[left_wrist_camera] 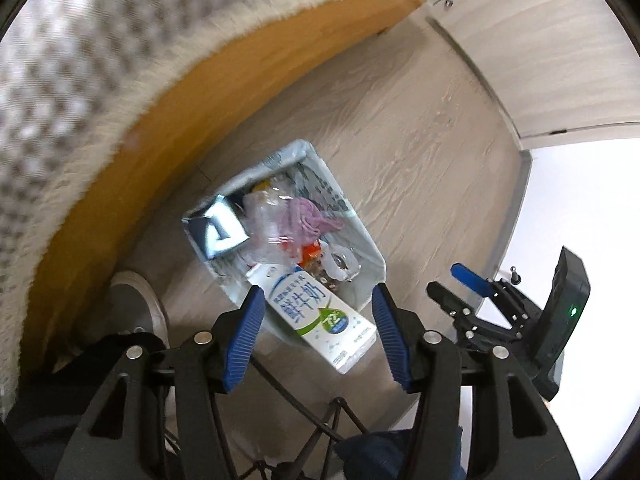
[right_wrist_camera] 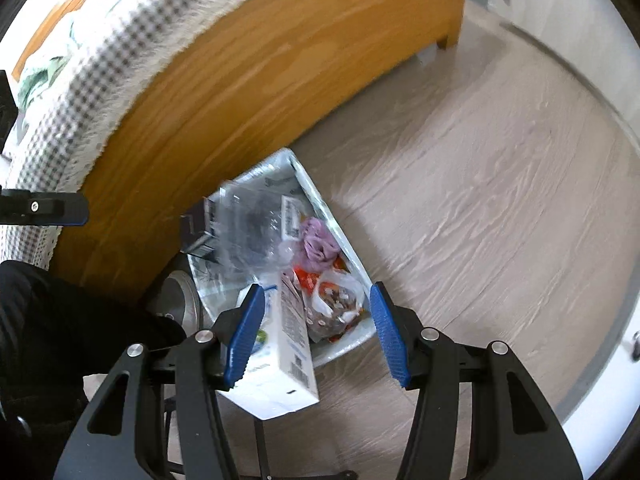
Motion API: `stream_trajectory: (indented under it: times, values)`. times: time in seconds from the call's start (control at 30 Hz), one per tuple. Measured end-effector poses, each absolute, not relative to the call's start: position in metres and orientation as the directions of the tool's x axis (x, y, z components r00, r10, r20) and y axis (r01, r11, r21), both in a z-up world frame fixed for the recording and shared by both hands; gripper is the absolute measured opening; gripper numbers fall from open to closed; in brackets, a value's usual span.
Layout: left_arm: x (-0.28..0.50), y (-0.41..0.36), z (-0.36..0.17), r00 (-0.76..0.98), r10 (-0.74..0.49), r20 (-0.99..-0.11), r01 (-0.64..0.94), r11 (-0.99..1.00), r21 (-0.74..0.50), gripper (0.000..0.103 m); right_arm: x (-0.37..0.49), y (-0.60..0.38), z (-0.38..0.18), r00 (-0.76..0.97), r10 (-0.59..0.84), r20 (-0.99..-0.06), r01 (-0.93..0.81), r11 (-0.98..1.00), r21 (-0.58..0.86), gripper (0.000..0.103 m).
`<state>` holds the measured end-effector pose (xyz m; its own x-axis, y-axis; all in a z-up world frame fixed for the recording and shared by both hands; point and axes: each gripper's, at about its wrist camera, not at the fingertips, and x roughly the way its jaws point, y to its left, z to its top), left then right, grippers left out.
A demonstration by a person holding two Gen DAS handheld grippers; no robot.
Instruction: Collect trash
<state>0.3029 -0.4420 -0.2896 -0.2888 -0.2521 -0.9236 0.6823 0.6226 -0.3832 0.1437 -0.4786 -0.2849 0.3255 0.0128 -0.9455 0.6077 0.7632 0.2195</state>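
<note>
A small bin (left_wrist_camera: 362, 236) lined with a white bag stands on the floor beside a wooden bed frame. It holds a clear plastic wrapper (left_wrist_camera: 266, 224), a purple cloth (left_wrist_camera: 310, 216), a dark box (left_wrist_camera: 218, 230) and other rubbish. A white milk carton (left_wrist_camera: 320, 316) lies tilted with its top over the bin's near rim. My left gripper (left_wrist_camera: 318, 330) is open above the carton, not touching it. In the right wrist view my right gripper (right_wrist_camera: 318, 332) is open above the same carton (right_wrist_camera: 284, 360) and bin (right_wrist_camera: 320, 200); its left pad (right_wrist_camera: 242, 340) overlaps the carton.
The wooden bed frame (right_wrist_camera: 248, 92) with a checked blanket (left_wrist_camera: 80, 92) runs along the left. A grey shoe (left_wrist_camera: 140, 300) stands left of the bin. Pale wood floor (right_wrist_camera: 480, 208) spreads to the right, bounded by a white cabinet or door (left_wrist_camera: 540, 52).
</note>
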Motion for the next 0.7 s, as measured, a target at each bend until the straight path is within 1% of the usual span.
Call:
stream_trajectory:
  times: [0.07, 0.1, 0.2, 0.3, 0.43, 0.53, 0.6, 0.7]
  values:
    - [0.311, -0.423, -0.269, -0.255, -0.293, -0.921, 0.688, 0.614, -0.386, 0.055, 0.158, -0.47, -0.265, 0.338, -0.016, -0.941, 0.582, 0.789, 0.196, 0.053]
    - [0.315, -0.414, -0.26, -0.235, -0.312, -0.92, 0.688, 0.615, -0.384, 0.059, 0.165, -0.467, -0.256, 0.345, -0.028, -0.938, 0.57, 0.8, 0.186, 0.053]
    - [0.334, -0.379, -0.225, -0.15, -0.376, -0.914, 0.686, 0.626, -0.37, 0.063, 0.199, -0.449, -0.219, 0.39, -0.065, -0.919, 0.511, 0.845, 0.157, 0.053]
    - [0.356, -0.334, -0.192, -0.06, -0.428, -0.902, 0.663, 0.658, -0.357, 0.064, 0.234, -0.423, -0.188, 0.437, -0.077, -0.896, 0.446, 0.884, 0.142, 0.057]
    - [0.388, -0.256, -0.15, 0.067, -0.494, -0.867, 0.586, 0.723, -0.367, 0.064, 0.295, -0.362, -0.147, 0.515, -0.045, -0.856, 0.302, 0.944, 0.132, 0.057]
    - [0.406, -0.201, -0.125, 0.167, -0.487, -0.857, 0.55, 0.768, -0.329, 0.065, 0.334, -0.316, -0.125, 0.552, -0.028, -0.834, 0.21, 0.972, 0.106, 0.058]
    - [0.417, -0.169, -0.111, 0.224, -0.475, -0.851, 0.523, 0.795, -0.307, 0.069, 0.36, -0.287, -0.109, 0.581, -0.015, -0.814, 0.151, 0.984, 0.09, 0.061]
    - [0.436, -0.104, -0.085, 0.324, -0.452, -0.831, 0.456, 0.844, -0.282, 0.07, 0.397, -0.248, -0.085, 0.624, 0.004, -0.781, 0.084, 0.994, 0.072, 0.063]
